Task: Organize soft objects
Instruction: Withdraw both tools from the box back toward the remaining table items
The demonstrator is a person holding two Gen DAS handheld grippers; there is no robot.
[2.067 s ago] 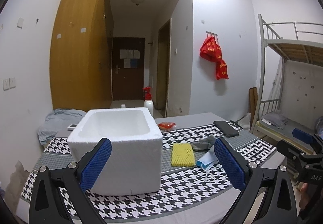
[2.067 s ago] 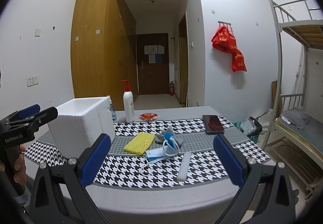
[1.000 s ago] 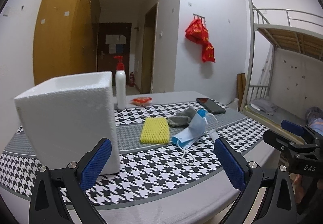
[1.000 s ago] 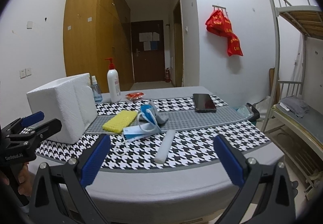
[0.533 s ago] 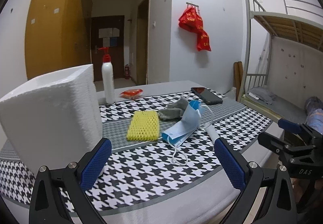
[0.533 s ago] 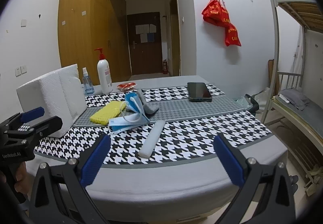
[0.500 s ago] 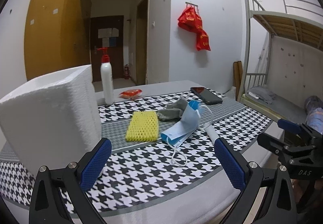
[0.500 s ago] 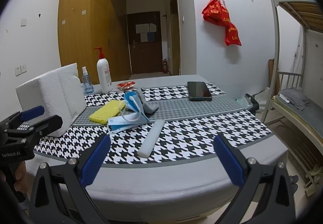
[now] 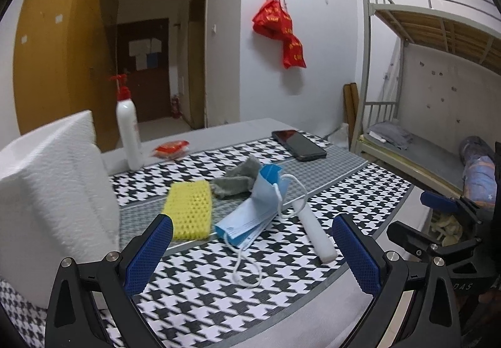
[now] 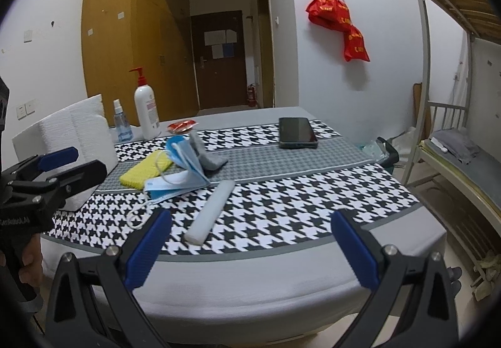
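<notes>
Left gripper (image 9: 252,249): you hold it low over the near edge of the table, jaws spread wide and empty, blue pads framing the face mask's ear loop.
Right gripper (image 10: 250,243): your other tool hangs just off the table's near edge, jaws equally wide, nothing between them; the white foam stick lies ahead of its left finger.
Table (image 10: 281,266): grey top under a black-and-white houndstooth runner with a grey checked band.
Face mask (image 9: 250,216): blue, folded and half propped up, its white loop trailing toward you across the runner; its upper edge leans against the grey cloth.
Foam stick (image 9: 313,230): white, lying flat just right of the mask, one end tucked under the mask's loop.
Yellow sponge (image 9: 190,209): netted, flat on the grey band, just left of the mask and near the foam box.
Grey cloth (image 9: 236,177): crumpled behind the mask, touching it.
White foam box (image 9: 53,191): stands at the table's left, its near wall filling your left view's edge.
Phone (image 10: 296,132): dark, face up, well apart on the far right of the runner.
Far edge: a white pump bottle (image 10: 146,111) with a red top, a small clear spray bottle (image 10: 121,125) beside it, and a red packet (image 10: 181,126).
Backdrop: red bags (image 10: 339,20) hang on the white wall; a metal bunk bed (image 9: 438,72) stands to your right.
</notes>
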